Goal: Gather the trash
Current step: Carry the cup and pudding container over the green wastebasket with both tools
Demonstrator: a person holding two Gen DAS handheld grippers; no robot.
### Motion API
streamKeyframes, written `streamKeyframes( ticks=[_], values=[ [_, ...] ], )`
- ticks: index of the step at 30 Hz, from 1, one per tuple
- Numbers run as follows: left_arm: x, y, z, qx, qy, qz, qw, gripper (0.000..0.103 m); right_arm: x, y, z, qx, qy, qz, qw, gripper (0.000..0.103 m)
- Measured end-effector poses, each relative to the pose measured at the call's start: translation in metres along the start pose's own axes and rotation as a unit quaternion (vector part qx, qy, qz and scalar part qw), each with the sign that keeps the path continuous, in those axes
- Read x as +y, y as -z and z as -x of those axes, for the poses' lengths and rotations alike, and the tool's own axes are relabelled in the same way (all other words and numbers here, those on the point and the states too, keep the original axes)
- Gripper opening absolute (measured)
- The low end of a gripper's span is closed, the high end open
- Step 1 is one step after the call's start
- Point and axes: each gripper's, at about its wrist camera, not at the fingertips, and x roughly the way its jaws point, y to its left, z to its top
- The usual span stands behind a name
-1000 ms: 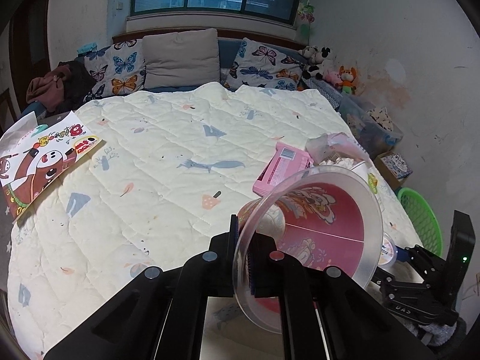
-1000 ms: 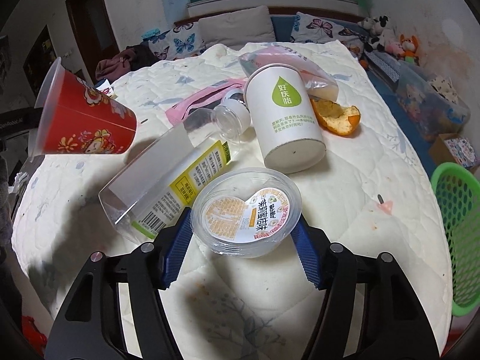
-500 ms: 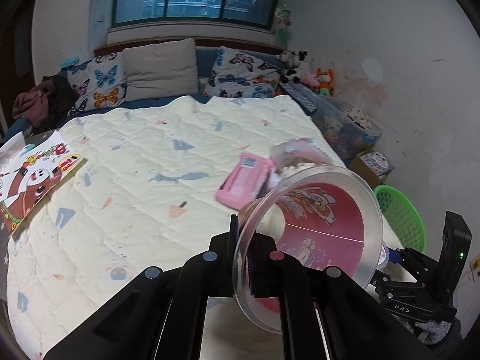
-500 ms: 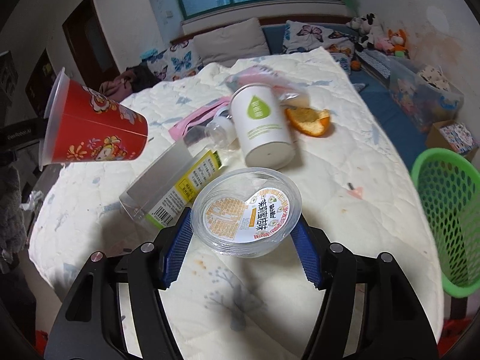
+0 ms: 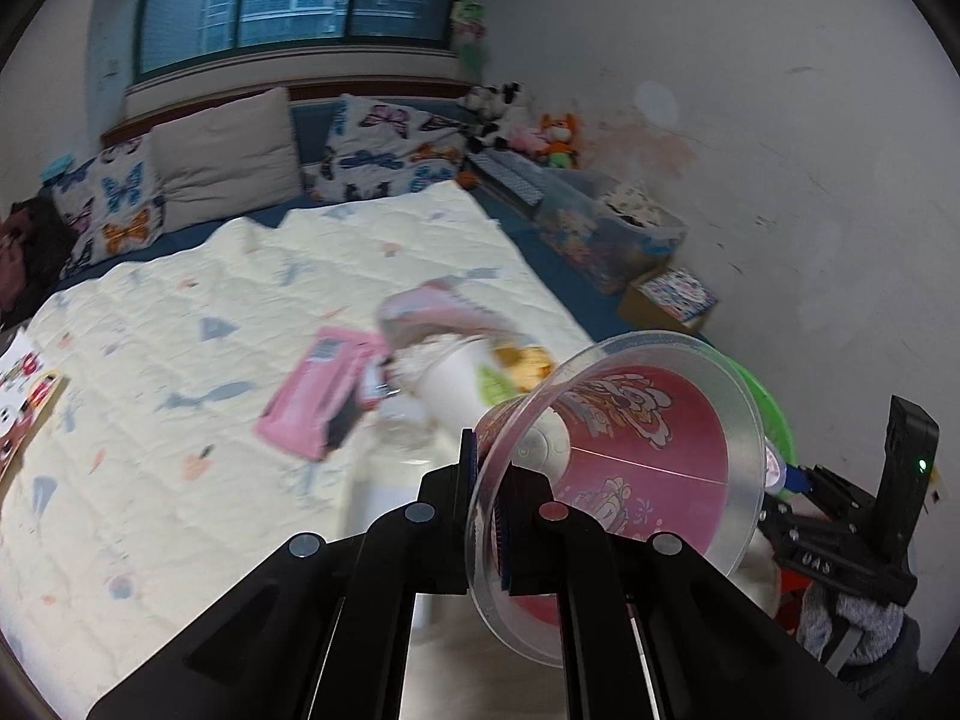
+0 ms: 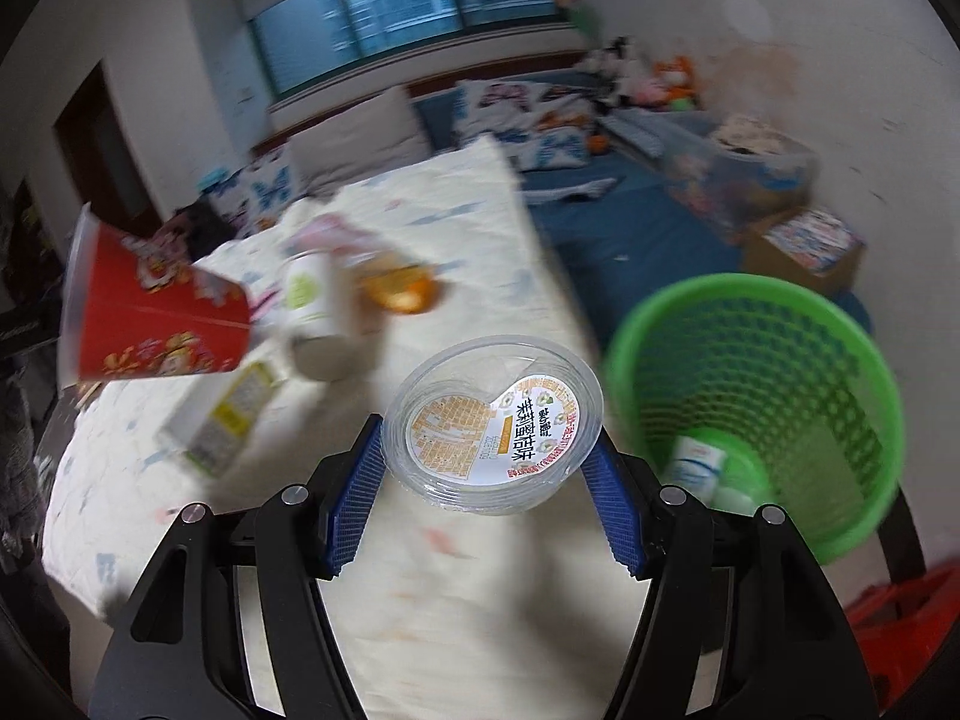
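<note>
Right wrist: clear tub (image 6: 492,420) clamped btwn blue fingers (image 6: 354,492), beside green basket (image 6: 780,360).

Trash on quilt (image 6: 456,228) motion-blurred, labels unreadable; green basket (image 6: 780,372) contents indistinct; red cup (image 5: 630,462) hides basket behind.

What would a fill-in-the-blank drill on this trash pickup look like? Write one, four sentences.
1. The left tool pinches the rim of a ____ cup.
2. The right tool grips a clear round tub by its ____.
3. The basket beside the bed is ____ in colour.
4. An orange peel lies on the ____.

Missing words: red; sides; green; bed
</note>
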Motion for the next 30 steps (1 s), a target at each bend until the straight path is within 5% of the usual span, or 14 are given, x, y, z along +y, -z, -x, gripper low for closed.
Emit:
streamKeyframes(
  ticks=[14,30],
  values=[
    [-0.079,-0.024,-0.042,0.019,0.041,-0.048,0.9978,0.005,-0.143,0.013,-0.001,0.022,0.09,-0.095,0.991,0.065],
    [-0.122,-0.036,-0.078,0.044,0.056,-0.075,0.9946,0.005,-0.175,0.024,-0.031,0.053,0.083,-0.122,0.988,0.065]
  ],
)
